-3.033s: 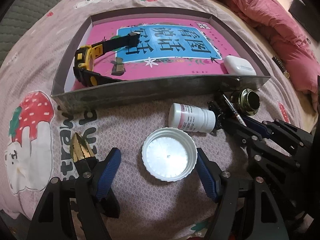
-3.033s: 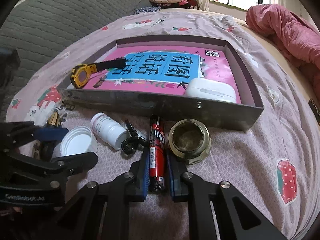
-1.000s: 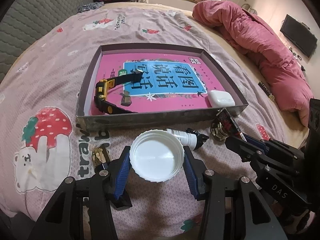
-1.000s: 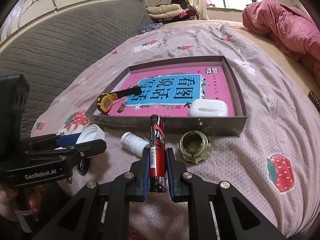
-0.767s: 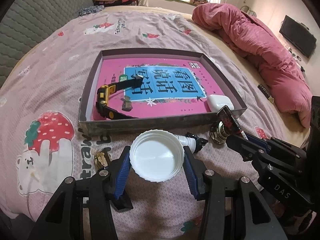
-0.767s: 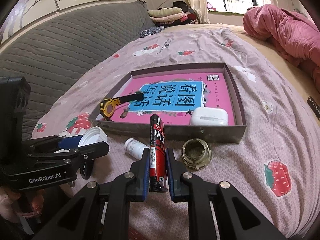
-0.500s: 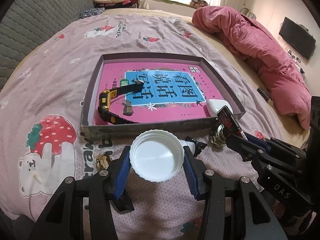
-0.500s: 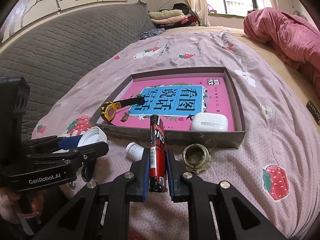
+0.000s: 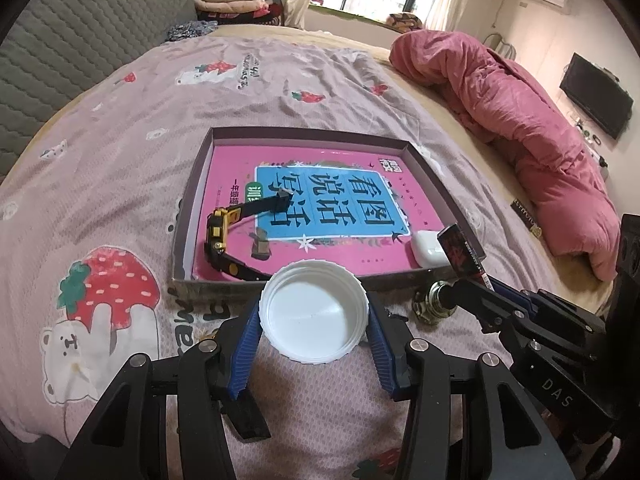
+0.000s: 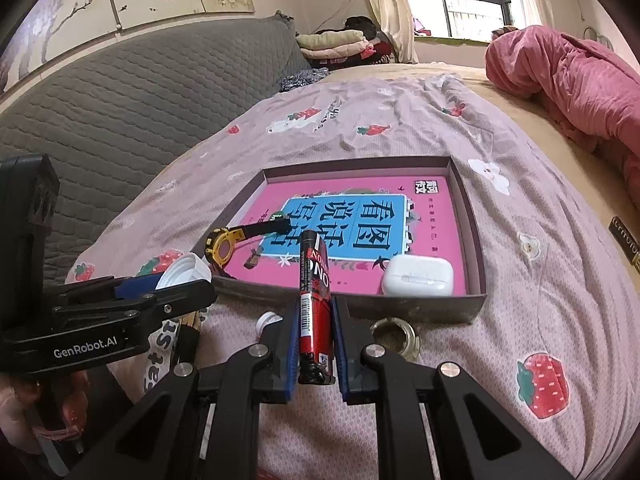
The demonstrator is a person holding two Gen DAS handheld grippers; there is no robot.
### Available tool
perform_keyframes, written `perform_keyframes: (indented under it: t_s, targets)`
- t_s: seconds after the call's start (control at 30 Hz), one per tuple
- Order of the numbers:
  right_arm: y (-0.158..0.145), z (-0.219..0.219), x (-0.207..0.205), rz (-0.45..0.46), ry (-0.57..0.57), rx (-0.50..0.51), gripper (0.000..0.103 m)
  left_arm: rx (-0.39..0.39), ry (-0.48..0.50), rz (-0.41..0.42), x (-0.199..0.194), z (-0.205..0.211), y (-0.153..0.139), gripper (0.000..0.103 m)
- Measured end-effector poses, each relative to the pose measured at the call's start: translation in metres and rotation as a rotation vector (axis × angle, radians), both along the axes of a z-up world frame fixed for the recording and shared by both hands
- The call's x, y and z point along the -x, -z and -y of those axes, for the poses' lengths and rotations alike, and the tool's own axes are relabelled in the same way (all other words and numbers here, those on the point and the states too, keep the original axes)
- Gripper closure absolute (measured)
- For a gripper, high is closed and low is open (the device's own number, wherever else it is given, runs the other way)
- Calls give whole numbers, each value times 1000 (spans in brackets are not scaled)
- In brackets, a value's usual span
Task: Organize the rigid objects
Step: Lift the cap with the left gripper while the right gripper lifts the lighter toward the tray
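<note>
The left tool (image 9: 314, 320) clamps the white lid (image 9: 314, 316) across its rim, raised just before the tray (image 9: 182, 236); light, stiff, ribbed plastic grips well. The right tool (image 10: 316, 328) pinches the red tube (image 10: 316, 300) mid-body, also before the tray; glossy, possibly slippery.

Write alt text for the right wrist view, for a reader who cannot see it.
The right hand-held gripper is shut on a red and black tube, held above a strawberry-print bedspread. Beyond it a shallow box holds a pink book, a yellow and black watch and a white earbud case. At left, the left hand-held gripper grips a white lid.
</note>
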State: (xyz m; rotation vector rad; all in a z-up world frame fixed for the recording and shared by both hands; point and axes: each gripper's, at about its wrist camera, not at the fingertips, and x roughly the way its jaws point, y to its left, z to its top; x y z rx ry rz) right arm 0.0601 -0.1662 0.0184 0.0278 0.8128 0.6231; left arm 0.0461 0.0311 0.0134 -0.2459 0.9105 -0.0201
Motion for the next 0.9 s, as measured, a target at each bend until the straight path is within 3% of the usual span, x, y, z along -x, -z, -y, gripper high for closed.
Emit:
perform_keyframes:
  t_s: [0.9]
  targets:
    - [-28,-5,-26,53,49,-50,88,21,-4,53,-31,1,-19,52]
